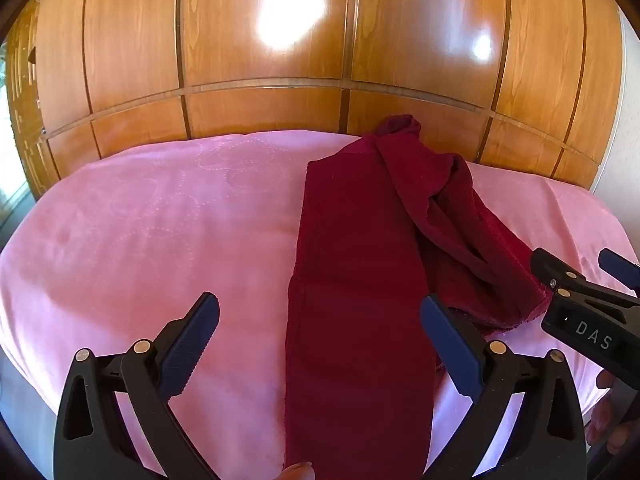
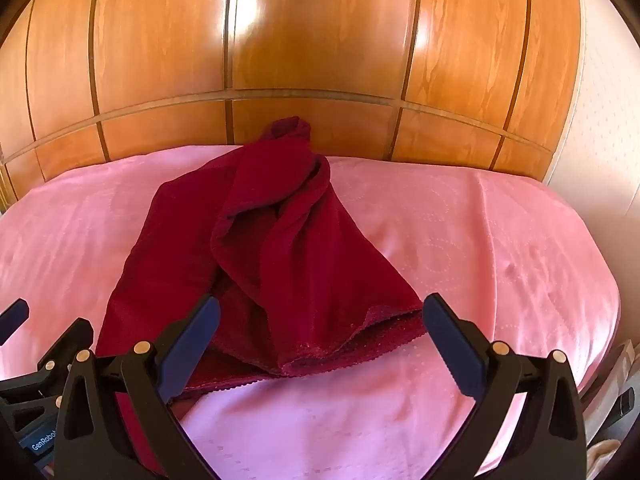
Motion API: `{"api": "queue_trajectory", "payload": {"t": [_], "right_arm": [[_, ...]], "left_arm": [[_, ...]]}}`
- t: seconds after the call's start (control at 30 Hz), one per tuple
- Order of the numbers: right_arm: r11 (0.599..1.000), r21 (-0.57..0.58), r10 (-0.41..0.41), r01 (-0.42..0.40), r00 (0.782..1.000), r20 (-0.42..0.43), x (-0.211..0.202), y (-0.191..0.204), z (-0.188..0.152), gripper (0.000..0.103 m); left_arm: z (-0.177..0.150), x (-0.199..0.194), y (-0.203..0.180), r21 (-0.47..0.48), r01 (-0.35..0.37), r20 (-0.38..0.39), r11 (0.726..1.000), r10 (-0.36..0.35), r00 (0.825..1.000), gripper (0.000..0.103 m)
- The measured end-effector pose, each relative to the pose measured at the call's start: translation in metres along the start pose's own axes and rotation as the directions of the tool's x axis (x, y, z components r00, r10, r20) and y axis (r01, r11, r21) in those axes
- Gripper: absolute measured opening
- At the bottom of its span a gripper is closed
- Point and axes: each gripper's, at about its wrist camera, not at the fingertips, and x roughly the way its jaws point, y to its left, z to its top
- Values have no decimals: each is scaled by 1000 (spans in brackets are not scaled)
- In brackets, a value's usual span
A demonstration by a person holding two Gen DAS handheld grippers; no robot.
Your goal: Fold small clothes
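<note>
- Crimson fabric, a small garment [image 2: 256,256], lies on the pink bedspread [image 2: 500,240] of a bed, reaching from the near edge back toward the far edge.
- Its left part lies flat as a long smooth strip [image 1: 352,280]; its right part is bunched into thick folds [image 2: 280,208], with a scalloped hem [image 2: 360,344] turned toward the near edge.
- At the far edge the cloth rises in a small crumpled peak [image 1: 400,126] (seen against the wood behind).
- Left gripper [image 1: 320,344] hangs above the near edge with its jaws spread wide; the flat strip shows between them, and no pad touches it.
- Right gripper [image 2: 322,344] is likewise spread wide, over the bunched part and hem, pinching nothing.
- Each tool shows in the other's view: the right gripper's black body enters at the right edge of the left wrist view, just beside the hem; whether it touches the cloth I cannot tell.
- A fingertip [image 1: 298,470] shows at the bottom of the left wrist view, and part of a hand [image 1: 608,408] at lower right.
- Bedspread is satiny, with a faint dotted ring pattern, a few shallow creases and little else on it.
- Behind the bed stands a glossy wood-panelled wall [image 2: 320,40] with bright glare spots; a pale wall [image 2: 600,120] lies to the right.
</note>
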Motion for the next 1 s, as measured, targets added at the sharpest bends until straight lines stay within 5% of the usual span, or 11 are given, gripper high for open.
{"api": "queue_trajectory", "payload": {"t": [0.6,1.0], "right_arm": [[1000,-14,-1,1,1000,6,-3,5,0,101],[999,12,32,-31,999,-41,10,-7,-6,101]], "left_arm": [[0,-3,3,-13,9,7,1000,-9,1000,100],[-2,13,2,63,18,-38,998,-15,999,100]]}}
